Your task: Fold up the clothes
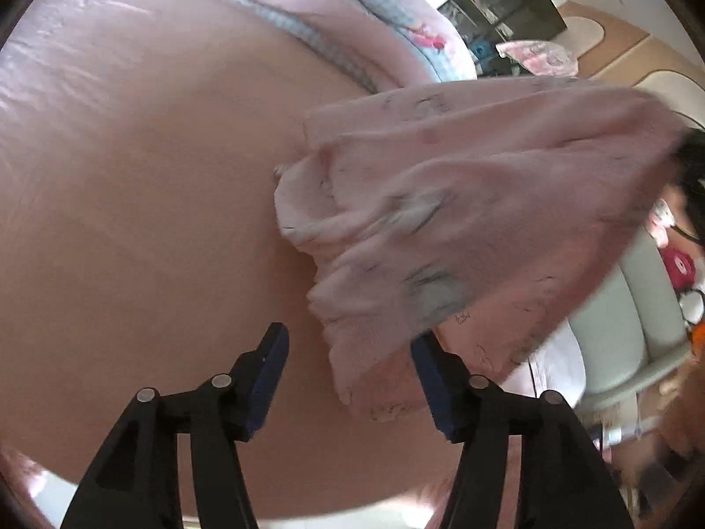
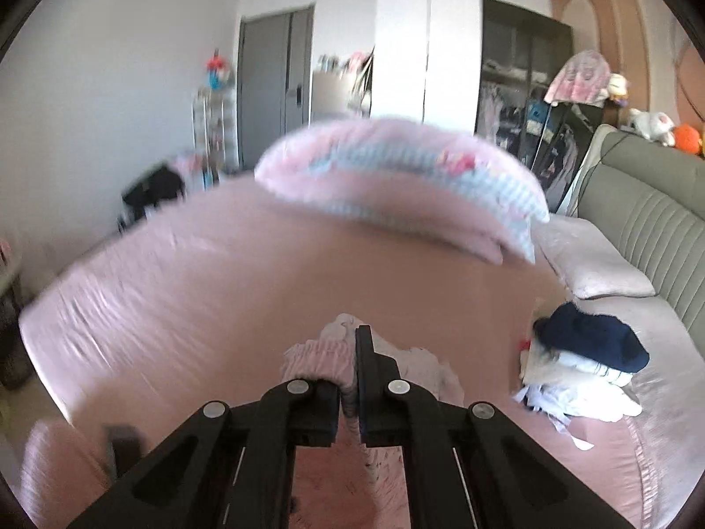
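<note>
Right gripper (image 2: 356, 374) is clamped on the pink garment's (image 1: 462, 229) gathered edge, holding it above the bed's (image 1: 132, 176) near edge. Left gripper (image 1: 348, 348), jaws wide, sits just under the hanging hem, closest to grab it.

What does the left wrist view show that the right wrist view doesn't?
Only the left wrist view shows the left tongs open, and the pink garment hanging in full with its grey prints. Only the right wrist view shows the right tongs shut on the garment's bunched edge, the clothes pile by the headboard, and the door. Both show the bed and the folded quilt.
</note>
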### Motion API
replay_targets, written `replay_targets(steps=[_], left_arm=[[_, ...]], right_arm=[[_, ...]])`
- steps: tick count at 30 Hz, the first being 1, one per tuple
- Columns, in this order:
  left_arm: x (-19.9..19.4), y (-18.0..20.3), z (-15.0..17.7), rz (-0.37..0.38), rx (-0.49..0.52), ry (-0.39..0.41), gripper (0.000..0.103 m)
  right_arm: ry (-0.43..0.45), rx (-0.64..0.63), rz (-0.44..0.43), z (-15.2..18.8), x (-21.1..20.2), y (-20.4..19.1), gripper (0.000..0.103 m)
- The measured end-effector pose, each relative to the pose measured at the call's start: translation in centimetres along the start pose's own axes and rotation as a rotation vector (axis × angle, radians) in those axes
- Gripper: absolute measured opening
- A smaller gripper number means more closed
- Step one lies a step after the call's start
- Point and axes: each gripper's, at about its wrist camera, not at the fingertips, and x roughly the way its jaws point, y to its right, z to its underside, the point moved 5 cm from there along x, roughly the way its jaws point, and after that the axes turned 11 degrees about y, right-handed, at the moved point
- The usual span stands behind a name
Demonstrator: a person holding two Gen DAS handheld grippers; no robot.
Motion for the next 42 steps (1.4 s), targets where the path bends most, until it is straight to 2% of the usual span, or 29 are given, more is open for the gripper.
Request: replay_targets(steps=[3, 4, 5, 6, 9, 13, 16, 18, 20, 24, 27, 31, 33, 35, 37, 40, 42], left_arm=[[1.1, 0.5, 0.6, -0.075, 0.009, -0.022, 0.054], [1.0, 0.6, 0.4, -0.071, 0.015, -0.02, 0.038], [0.4, 0.7, -0.1, -0.056, 0.023, -0.006, 0.012], [-0.9, 1.2, -1.9, -0.061, 0.046, 0.043, 0.01], [-6.8, 2.9, -9.3, -0.116, 0.142, 0.254, 0.004], [-15.1, 7.6, -17.9, -0.088, 0.291, 0.456, 0.004], [-21.3, 12.3, -22.6, -0.049, 0.427, 0.567, 0.004], [-23.7, 14.4, -24.0, -0.036, 0.494, 0.594, 0.004], [-23.6, 15.3, -24.7, -0.048, 0.546, 0.576, 0.004], [-18.9, 13.6, -24.8, -0.101, 0.564, 0.455, 0.004], [-16.2, 12.1, -26.4, -0.102, 0.49, 0.391, 0.004], [-20.8, 15.2, -28.3, -0.066, 0.542, 0.533, 0.004], [-22.9, 16.5, -28.4, -0.044, 0.569, 0.588, 0.004], [-24.2, 16.6, -27.6, -0.023, 0.571, 0.607, 0.005], [-23.8, 15.3, -25.7, -0.011, 0.55, 0.577, 0.005], [-20.8, 11.1, -20.2, -0.026, 0.484, 0.463, 0.005], [-16.9, 6.9, -15.2, -0.07, 0.418, 0.334, 0.005]], right_arm=[[0.064, 0.066, -0.031, -3.1, -3.0, 0.6, 0.003], [0.085, 0.077, -0.033, -4.2, -4.1, 0.6, 0.003], [0.102, 0.081, -0.031, -5.2, -4.8, 1.1, 0.003], [0.119, 0.084, -0.03, -6.2, -5.5, 1.5, 0.003], [0.125, 0.115, -0.041, -8.4, -7.6, 3.8, 0.003], [0.175, 0.2, -0.05, -11.5, -10.0, 7.0, 0.003], [0.192, 0.283, -0.107, -14.0, -11.3, 8.7, 0.003], [0.19, 0.307, -0.122, -14.8, -11.1, 9.2, 0.003], [0.179, 0.302, -0.109, -14.9, -10.0, 9.3, 0.003], [0.157, 0.293, -0.085, -15.0, -7.8, 9.4, 0.003], [0.14, 0.286, -0.067, -15.1, -6.2, 9.6, 0.003], [0.117, 0.277, -0.042, -15.3, -4.0, 9.7, 0.003], [0.072, 0.288, -0.031, -12.1, -3.7, 9.6, 0.003], [0.027, 0.299, -0.021, -8.9, -3.5, 9.4, 0.003], [-0.018, 0.31, -0.01, -5.7, -3.2, 9.3, 0.003], [-0.086, 0.327, 0.006, -0.9, -2.8, 9.0, 0.003], [-0.131, 0.337, 0.017, 2.3, -2.6, 8.9, 0.003]])
